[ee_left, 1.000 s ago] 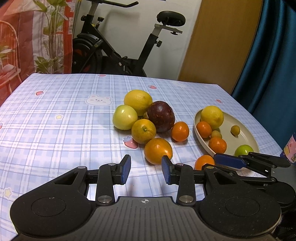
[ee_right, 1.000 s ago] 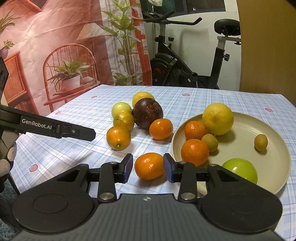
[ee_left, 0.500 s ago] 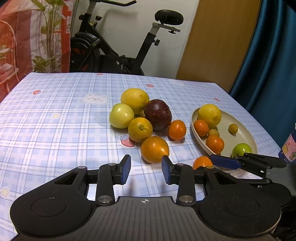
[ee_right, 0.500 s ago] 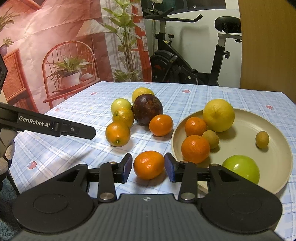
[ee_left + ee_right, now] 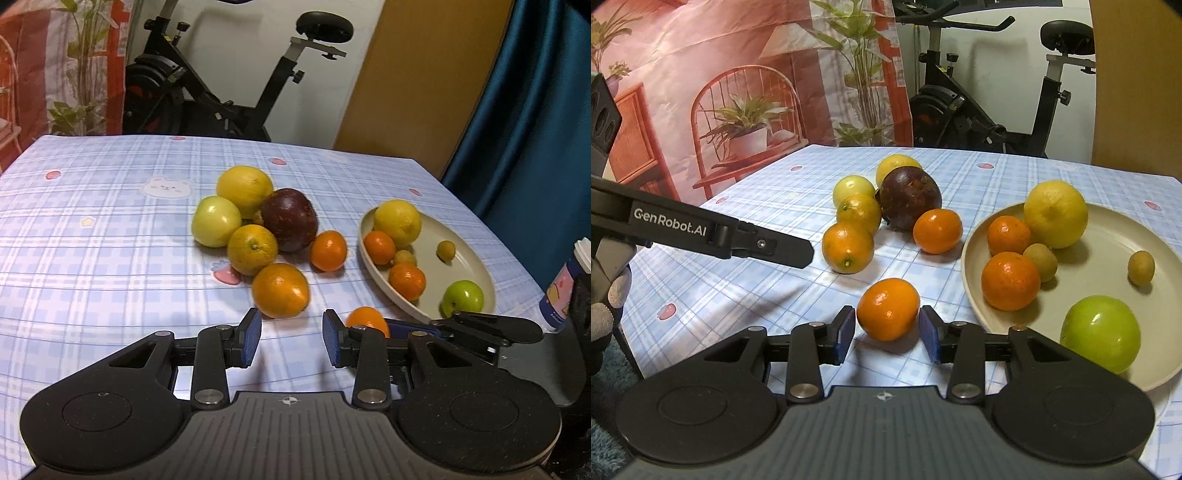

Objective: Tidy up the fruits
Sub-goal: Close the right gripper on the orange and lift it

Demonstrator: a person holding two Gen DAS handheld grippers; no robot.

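Observation:
A beige plate (image 5: pixel 1167 258) (image 5: pixel 476 273) holds a lemon (image 5: pixel 1055 214), two mandarins (image 5: pixel 1010 280), a green apple (image 5: pixel 1100 334) and two small yellowish fruits. Loose fruits lie in a cluster on the checked cloth: a dark purple fruit (image 5: pixel 910 197), oranges (image 5: pixel 847 247) (image 5: pixel 280 290), a mandarin (image 5: pixel 937 230), a yellow-green apple (image 5: pixel 216 220). My right gripper (image 5: pixel 887 334) is open, its pads on either side of a lone mandarin (image 5: pixel 888 309) (image 5: pixel 365 320) on the table. My left gripper (image 5: pixel 291 341) is open and empty, just short of the nearest orange.
A printed cup (image 5: pixel 565 291) stands at the table's right edge. An exercise bike (image 5: pixel 229 88) and a printed backdrop (image 5: pixel 701 92) stand beyond the table's far edge. The left gripper's finger (image 5: pixel 738 238) reaches in from the left in the right wrist view.
My right gripper has moved forward so the lone mandarin now sits between its pads. My left gripper has drawn back slightly from the fruit cluster.

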